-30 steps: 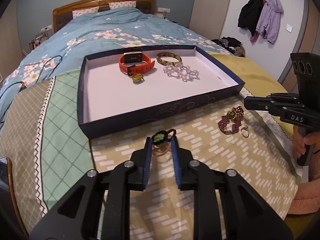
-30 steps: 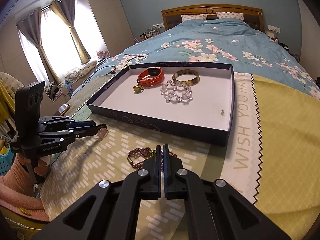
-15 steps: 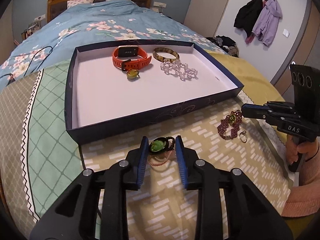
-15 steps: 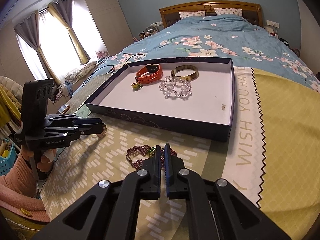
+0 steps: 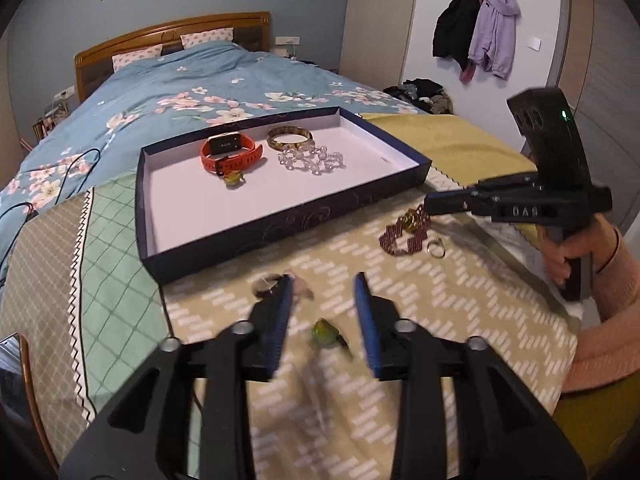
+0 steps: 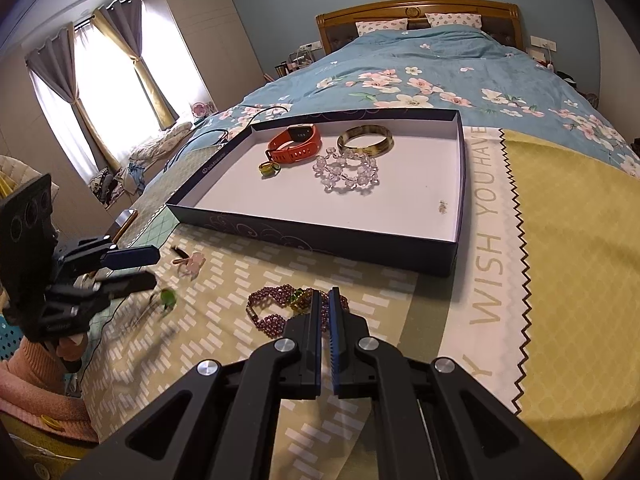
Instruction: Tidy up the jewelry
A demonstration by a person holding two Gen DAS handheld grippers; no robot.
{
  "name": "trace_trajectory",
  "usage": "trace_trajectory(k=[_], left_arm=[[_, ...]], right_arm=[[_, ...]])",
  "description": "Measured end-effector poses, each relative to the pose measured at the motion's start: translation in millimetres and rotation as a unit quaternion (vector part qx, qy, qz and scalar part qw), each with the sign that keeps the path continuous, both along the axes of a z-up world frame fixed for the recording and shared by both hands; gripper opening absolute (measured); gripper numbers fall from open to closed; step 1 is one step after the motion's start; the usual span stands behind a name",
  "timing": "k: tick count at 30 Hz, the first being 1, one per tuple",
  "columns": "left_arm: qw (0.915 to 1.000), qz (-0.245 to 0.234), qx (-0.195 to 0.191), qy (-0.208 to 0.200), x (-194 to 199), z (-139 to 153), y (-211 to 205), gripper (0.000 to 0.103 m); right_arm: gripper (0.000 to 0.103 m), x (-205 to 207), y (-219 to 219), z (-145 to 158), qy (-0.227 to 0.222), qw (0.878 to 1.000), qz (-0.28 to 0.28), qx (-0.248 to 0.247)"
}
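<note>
Left wrist: blurred, perhaps glassy green pendant (image 5: 325,331), tool (image 5: 322,307) agape

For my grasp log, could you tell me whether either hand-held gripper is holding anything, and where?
Nothing is held: the left hand-held gripper is open above the blurred green-stone piece; the right hand-held gripper is shut, empty.

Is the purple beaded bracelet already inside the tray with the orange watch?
No, the purple beaded bracelet lies on the patterned cloth outside the tray, while the orange watch sits inside it.
</note>
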State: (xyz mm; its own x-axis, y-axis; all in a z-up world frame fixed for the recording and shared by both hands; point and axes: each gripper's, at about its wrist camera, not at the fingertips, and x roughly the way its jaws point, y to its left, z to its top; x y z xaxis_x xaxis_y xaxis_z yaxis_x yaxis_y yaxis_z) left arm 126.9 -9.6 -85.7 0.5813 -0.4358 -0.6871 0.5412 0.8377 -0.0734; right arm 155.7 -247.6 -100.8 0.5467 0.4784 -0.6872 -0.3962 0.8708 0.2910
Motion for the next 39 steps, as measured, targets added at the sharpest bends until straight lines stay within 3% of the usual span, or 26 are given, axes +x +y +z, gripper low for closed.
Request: trace_trajectory(k=[8, 13, 18, 22, 25, 27, 31, 39], left_arm=[[0.9995, 0.029, 0.004, 0.013, 1, -5, 13, 0.040], [0.9980, 0.054, 0.030, 0.010, 11, -9, 18, 0.041], [0.9957, 0.082, 0.032, 0.028, 31, -13, 30, 0.035], [0.9942, 0.093, 0.035, 0.041, 40, -16, 35, 0.034], [0.9930, 0.100, 0.035, 0.051, 45, -20, 38, 0.034], [0.9930, 0.101, 0.034, 0.052, 45, -20, 38, 0.034], [0.9934, 0.096, 0.036, 0.052, 45, -21, 36, 0.034], [0.9939, 0.090, 0.039, 0.050, 43, -21, 33, 0.033]], right_arm=[[0.004, -1, 1, -1, 0.000, 1.000, -0.002, 0.000], [0.004, -3, 0, 0, -0.001, 1.000, -0.003, 0.000], [0.004, -3, -3, 2, -0.003, 1.000, -0.012, 0.002], [0.015, -1, -8, 1, 0.004, 1.000, -0.020, 0.001], [0.034, 1, -6, -4, 0.015, 1.000, -0.018, -0.006], [0.032, 3, -3, -6, 0.018, 1.000, -0.015, -0.010], [0.007, 7, 0, -9, 0.029, 1.000, 0.000, -0.006], [0.005, -2, 9, 19, -0.026, 1.000, 0.016, 0.001]])
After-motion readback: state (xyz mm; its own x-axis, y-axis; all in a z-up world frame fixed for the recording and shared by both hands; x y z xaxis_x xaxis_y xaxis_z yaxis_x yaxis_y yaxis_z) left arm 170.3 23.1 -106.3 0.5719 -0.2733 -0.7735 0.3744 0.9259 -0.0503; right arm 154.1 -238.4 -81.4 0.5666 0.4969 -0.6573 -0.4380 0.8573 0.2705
